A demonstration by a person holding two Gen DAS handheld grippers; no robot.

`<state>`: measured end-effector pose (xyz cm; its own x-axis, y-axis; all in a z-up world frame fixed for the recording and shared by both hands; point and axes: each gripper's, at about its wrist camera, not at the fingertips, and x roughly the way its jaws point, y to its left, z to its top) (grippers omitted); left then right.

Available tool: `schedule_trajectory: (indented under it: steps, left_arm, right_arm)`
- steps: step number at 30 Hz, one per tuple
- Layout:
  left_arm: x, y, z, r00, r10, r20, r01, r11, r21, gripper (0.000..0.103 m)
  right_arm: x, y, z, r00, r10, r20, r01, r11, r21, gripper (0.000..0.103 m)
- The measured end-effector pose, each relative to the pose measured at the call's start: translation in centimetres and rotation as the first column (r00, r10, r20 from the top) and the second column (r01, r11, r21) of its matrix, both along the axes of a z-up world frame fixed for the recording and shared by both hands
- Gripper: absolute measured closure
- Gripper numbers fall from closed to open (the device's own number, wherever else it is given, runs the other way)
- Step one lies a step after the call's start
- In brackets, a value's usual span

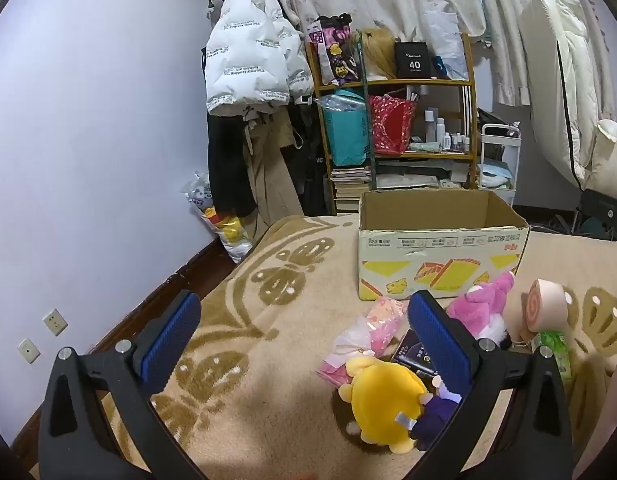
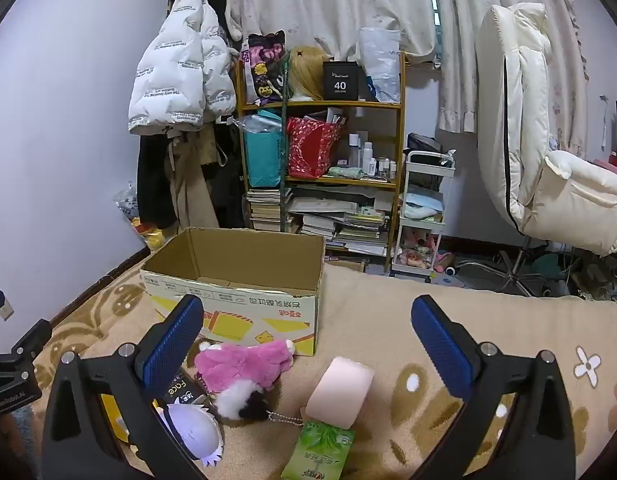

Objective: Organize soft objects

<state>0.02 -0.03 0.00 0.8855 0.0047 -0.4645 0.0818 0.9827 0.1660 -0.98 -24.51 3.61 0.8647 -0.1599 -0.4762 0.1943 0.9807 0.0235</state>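
An open cardboard box (image 1: pixel 440 256) stands on a beige patterned blanket (image 1: pixel 268 328); it also shows in the right wrist view (image 2: pixel 236 300). In front of it lie a pink plush (image 2: pixel 244 364), a pink roll-cake plush (image 2: pixel 342 390), a yellow plush (image 1: pixel 382 402), a purple-white plush (image 2: pixel 192 430), a pink wrapped packet (image 1: pixel 372 328), a green packet (image 2: pixel 320 454) and a dark "face" pack (image 2: pixel 184 394). My left gripper (image 1: pixel 304 336) is open and empty, left of the pile. My right gripper (image 2: pixel 308 340) is open and empty above the pink plush and roll.
A wooden shelf (image 2: pixel 320 152) with bags, bottles and books stands behind the bed. Coats (image 1: pixel 248 76) hang at the wall. A white cart (image 2: pixel 424 212) and a cream chair (image 2: pixel 548 168) stand at the right. The wall (image 1: pixel 88 140) runs along the blanket's left edge.
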Motion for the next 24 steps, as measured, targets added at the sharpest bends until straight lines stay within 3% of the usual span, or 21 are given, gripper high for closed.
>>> schedule_trajectory:
  steps: [24]
  left_arm:
    - [0.11, 0.11, -0.09, 1.0, 0.007, -0.01, -0.007, 1.0, -0.007, 0.0]
  right_arm:
    - [-0.11, 0.07, 0.38, 1.0, -0.004, 0.005, 0.004, 1.0, 0.013, 0.0]
